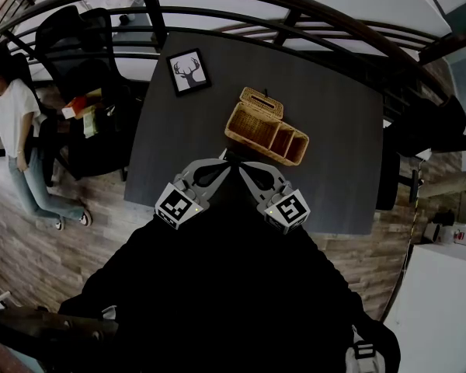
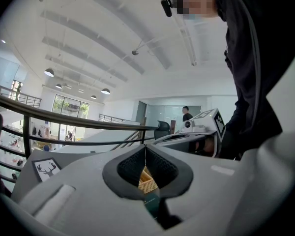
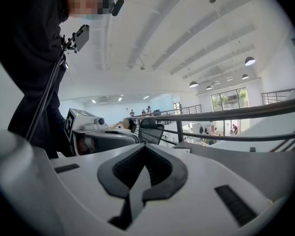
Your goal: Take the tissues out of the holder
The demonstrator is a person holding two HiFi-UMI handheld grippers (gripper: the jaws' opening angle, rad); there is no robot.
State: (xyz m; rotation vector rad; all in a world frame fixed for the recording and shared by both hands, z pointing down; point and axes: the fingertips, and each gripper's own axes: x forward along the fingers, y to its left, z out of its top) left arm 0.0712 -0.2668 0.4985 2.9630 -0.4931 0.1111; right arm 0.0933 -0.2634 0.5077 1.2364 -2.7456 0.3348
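1. The wicker tissue holder (image 1: 266, 127) stands near the middle of the dark table (image 1: 334, 169), with its slotted lid at the far end. Whether tissues show cannot be told.
2. The left gripper (image 1: 221, 162) and right gripper (image 1: 239, 165) meet tip to tip just beside its near-left corner.
3. Both grippers' jaws are closed together, with nothing between them.
4. A framed deer picture (image 1: 188, 71) lies towards the table's far-left corner.
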